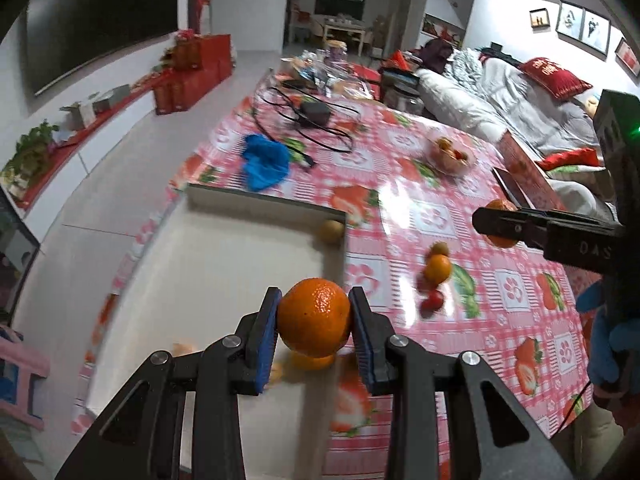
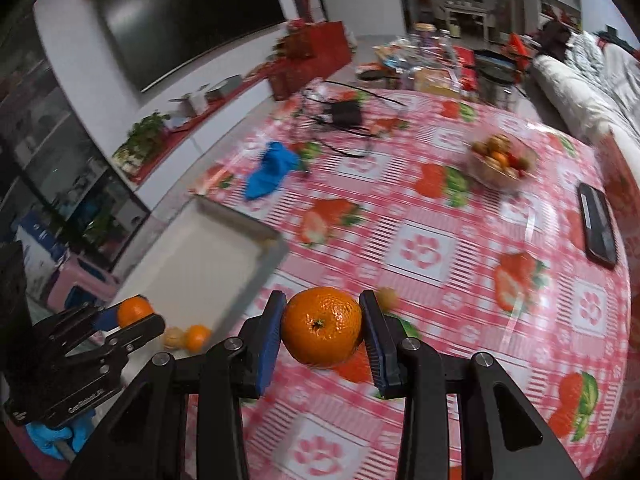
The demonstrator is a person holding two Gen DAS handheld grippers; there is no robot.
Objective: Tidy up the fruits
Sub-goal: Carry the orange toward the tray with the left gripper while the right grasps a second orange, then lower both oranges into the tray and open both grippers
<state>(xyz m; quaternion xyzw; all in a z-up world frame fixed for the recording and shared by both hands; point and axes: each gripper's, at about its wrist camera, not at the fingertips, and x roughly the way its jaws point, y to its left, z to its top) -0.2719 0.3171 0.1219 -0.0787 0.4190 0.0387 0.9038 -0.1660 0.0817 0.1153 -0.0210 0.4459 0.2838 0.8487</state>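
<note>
Left gripper (image 1: 314,330): blue-padded fingers (image 1: 266,340) pinch a round orange mandarin (image 1: 314,326) above the white rectangular tray (image 1: 224,256). Right gripper (image 2: 322,330): fingers pinch a second orange mandarin (image 2: 322,326) over the pink strawberry-print table (image 2: 460,280); its body, seen from the left wrist, reads "DAS". Beyond lie loose small fruits (image 1: 434,276), then a clear bowl of fruit (image 2: 500,160) and a blue glove (image 2: 270,174).
</note>
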